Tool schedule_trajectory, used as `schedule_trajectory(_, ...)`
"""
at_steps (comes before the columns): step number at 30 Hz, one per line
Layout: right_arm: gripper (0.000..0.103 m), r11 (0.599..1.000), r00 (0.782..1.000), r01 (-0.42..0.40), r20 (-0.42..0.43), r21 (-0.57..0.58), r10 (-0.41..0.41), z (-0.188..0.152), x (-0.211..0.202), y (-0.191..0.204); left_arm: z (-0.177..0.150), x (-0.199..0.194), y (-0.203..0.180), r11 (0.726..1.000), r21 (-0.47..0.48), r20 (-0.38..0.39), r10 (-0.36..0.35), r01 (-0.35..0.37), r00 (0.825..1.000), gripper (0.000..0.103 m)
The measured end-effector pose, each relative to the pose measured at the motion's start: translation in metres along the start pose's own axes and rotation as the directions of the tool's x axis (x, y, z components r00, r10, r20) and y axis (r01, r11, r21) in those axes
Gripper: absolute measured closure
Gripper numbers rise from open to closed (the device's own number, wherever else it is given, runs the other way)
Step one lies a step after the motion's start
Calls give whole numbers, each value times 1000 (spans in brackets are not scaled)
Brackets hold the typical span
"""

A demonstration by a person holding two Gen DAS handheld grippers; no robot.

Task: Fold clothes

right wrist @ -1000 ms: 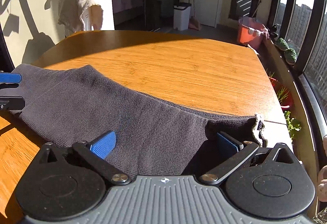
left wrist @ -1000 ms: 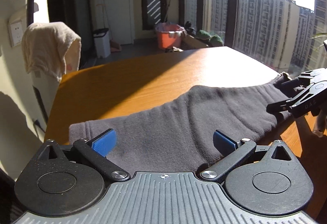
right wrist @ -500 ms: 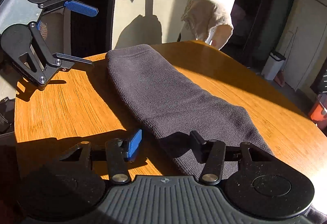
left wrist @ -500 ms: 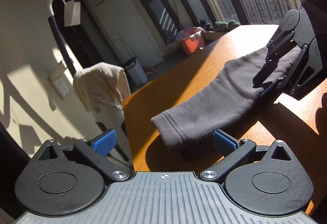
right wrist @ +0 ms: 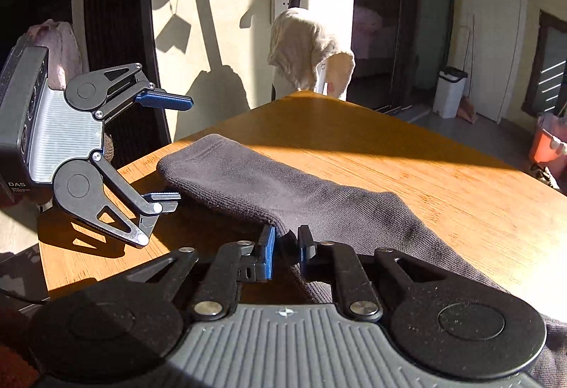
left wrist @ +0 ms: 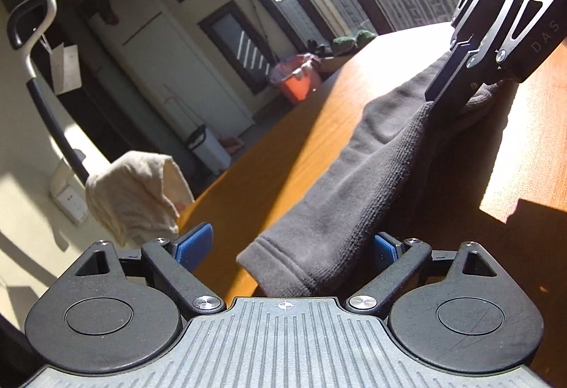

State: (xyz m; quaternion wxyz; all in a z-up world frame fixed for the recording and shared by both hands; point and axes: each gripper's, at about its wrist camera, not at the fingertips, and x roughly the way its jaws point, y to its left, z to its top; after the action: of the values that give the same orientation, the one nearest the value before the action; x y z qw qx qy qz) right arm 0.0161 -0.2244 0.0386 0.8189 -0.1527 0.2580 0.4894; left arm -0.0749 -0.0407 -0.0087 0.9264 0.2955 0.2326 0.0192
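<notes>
- A dark grey knitted garment (right wrist: 276, 189) lies stretched along the wooden tabletop (right wrist: 443, 182), its hemmed end near the tabletop's edge and the rest running back under the right gripper's body
- The right gripper (right wrist: 285, 248) has its jaws drawn nearly together, pinching a raised fold of the garment's edge between the blue pad and the dark finger
- In the left wrist view the right gripper (left wrist: 447, 90) comes down from the upper right, and the cloth bunches up around its dark finger
- The left gripper (right wrist: 166, 148) sits at the tabletop's corner, just beside the garment's hemmed end; its jaws stand wide apart, one blue-padded finger (right wrist: 164, 101) raised in the air, the other low by the cloth's edge
- From the left wrist view, the left gripper (left wrist: 288, 244) has the hemmed end of the garment (left wrist: 319, 228) lying between its spread blue pads; the right-hand pad is partly hidden by the cloth, the left-hand pad is clear of it, and nothing is clamped
- Whether the lower finger touches the cloth cannot be told
- Sunlight falls across part of the tabletop and leaves hard shadows under both grippers
- Beyond the tabletop, a cream cloth (right wrist: 308, 51) hangs over a pole by the wall, a white bin (right wrist: 450, 92) stands by a door, and an orange bucket (left wrist: 296, 83) sits near the window
</notes>
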Motion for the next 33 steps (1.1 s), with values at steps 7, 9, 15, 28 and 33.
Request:
schedule_trajectory(7,69,955,965,261,-16,141,-261,-40,-55,-44,6,6,-1,997,-60,-8,-46,46,999,76)
schedule_trajectory(9,58,900,927,372,-38,226,-374,-60,-80,-64,9,5,-1,996,-73,-7,-57,56,998,78)
schedule_trajectory(15,47,718,847,515,-148,469,-511,-110,-116,-124,13,10,7,982,-164,-7,-93,91,996,78)
schedule_trajectory(28,92,763,902,353,20,542,-432,-19,-64,-226,60,81,103,927,-367,3,91,-83,996,44)
schedule_trajectory(33,82,726,860,421,16,544,-511,0,-41,-238,41,101,137,795,-601,-110,27,-88,994,35)
